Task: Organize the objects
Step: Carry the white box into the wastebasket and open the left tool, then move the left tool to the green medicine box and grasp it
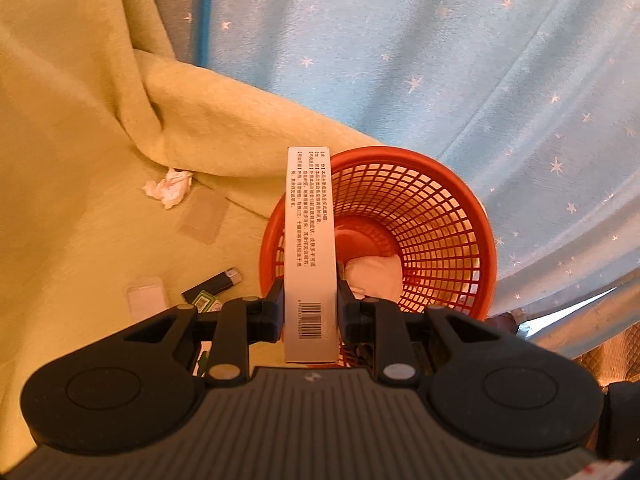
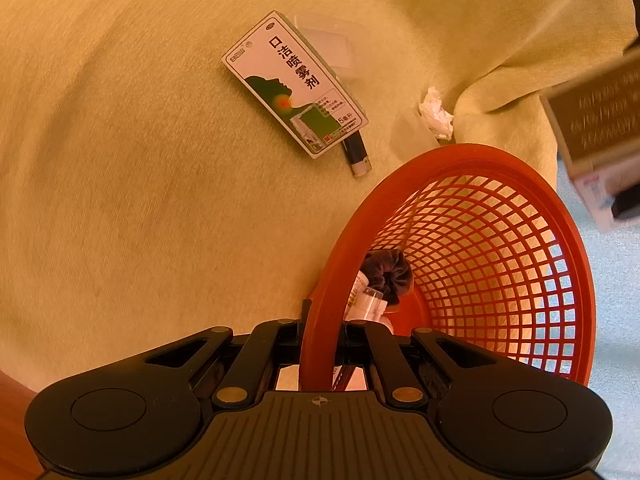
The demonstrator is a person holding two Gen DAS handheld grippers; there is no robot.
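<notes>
My left gripper point(image 1: 308, 300) is shut on a tall white printed box point(image 1: 308, 240), held edge-on just over the near left rim of the red mesh basket point(image 1: 440, 216). The same box point(image 2: 596, 136) shows blurred at the right edge of the right wrist view. My right gripper point(image 2: 320, 340) is shut on the basket's rim point(image 2: 320, 320). Inside the basket lie a dark scrunchie point(image 2: 390, 274), small white packets point(image 2: 366, 300) and a white wad point(image 1: 374, 276). On the yellow cloth lie a green-and-white spray box point(image 2: 296, 84) and a black lighter point(image 2: 356, 152).
A crumpled tissue point(image 1: 170, 188) and clear plastic pieces point(image 1: 204, 216) lie on the yellow cloth point(image 1: 80, 200) left of the basket. A clear plastic lid point(image 2: 332, 44) sits behind the spray box. A blue star-patterned curtain point(image 1: 440, 60) hangs behind the basket.
</notes>
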